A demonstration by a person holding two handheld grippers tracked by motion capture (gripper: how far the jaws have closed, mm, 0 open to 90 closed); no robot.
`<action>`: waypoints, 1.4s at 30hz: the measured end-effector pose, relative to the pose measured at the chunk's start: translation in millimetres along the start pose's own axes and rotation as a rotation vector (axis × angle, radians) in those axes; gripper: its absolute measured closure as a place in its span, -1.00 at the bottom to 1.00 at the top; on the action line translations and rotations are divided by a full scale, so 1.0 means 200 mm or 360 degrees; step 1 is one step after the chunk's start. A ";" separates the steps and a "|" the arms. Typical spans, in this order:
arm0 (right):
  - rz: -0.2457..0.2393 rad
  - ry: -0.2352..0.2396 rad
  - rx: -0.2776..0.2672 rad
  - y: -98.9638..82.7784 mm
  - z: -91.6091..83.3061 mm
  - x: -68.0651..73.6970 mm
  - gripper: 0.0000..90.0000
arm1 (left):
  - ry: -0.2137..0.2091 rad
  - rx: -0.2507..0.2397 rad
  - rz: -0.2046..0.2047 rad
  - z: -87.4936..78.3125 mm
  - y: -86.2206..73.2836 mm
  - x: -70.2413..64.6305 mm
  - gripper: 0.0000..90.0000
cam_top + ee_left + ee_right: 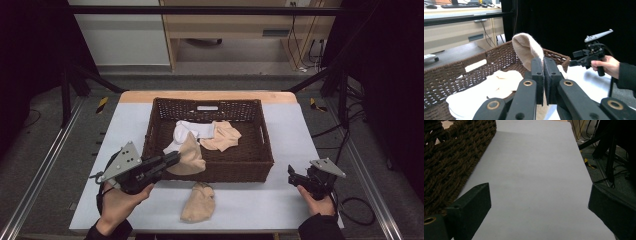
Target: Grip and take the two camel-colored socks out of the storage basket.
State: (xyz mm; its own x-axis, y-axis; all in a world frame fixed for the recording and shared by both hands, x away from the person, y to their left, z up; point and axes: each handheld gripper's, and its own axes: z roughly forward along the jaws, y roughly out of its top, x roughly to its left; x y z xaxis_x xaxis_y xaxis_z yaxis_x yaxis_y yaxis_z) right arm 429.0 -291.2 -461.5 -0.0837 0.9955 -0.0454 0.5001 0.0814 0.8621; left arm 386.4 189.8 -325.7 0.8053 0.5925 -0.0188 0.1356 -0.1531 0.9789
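Grey floor [240,75], wooden desk [235,25] behind — dark curtains [390,75] flanking.

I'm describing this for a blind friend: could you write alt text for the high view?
A person's left gripper holds a beige sock over the near rim of a dark woven basket that contains white and beige socks. Another beige sock lies on the table in front of the basket, and the right gripper waits open at the right.
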 end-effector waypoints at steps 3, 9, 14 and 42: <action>0.0005 0.0003 0.0001 0.00 0.00 0.00 -0.89 | -0.0007 0.0003 0.0009 -0.02 -0.03 -0.02 0.93; 0.0015 0.0003 -0.0004 0.00 -0.01 -0.01 -0.89 | -0.0059 0.0052 -0.0009 -0.04 -0.11 -0.06 0.93; 0.0013 0.0010 0.0012 0.00 -0.01 0.00 -0.89 | -0.0076 0.0126 -0.0014 -0.01 -0.20 -0.09 0.93; -0.0002 0.0029 0.0017 -0.01 -0.01 0.00 -0.89 | -0.0013 0.0560 -0.0149 0.23 -0.63 0.02 0.53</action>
State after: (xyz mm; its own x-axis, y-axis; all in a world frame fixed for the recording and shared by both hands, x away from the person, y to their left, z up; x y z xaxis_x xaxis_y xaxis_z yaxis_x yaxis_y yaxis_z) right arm 427.1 -291.5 -462.5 -0.0998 0.9943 -0.0372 0.5094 0.0832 0.8565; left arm 398.5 174.3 -457.8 0.7842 0.6109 -0.1083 0.3984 -0.3620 0.8428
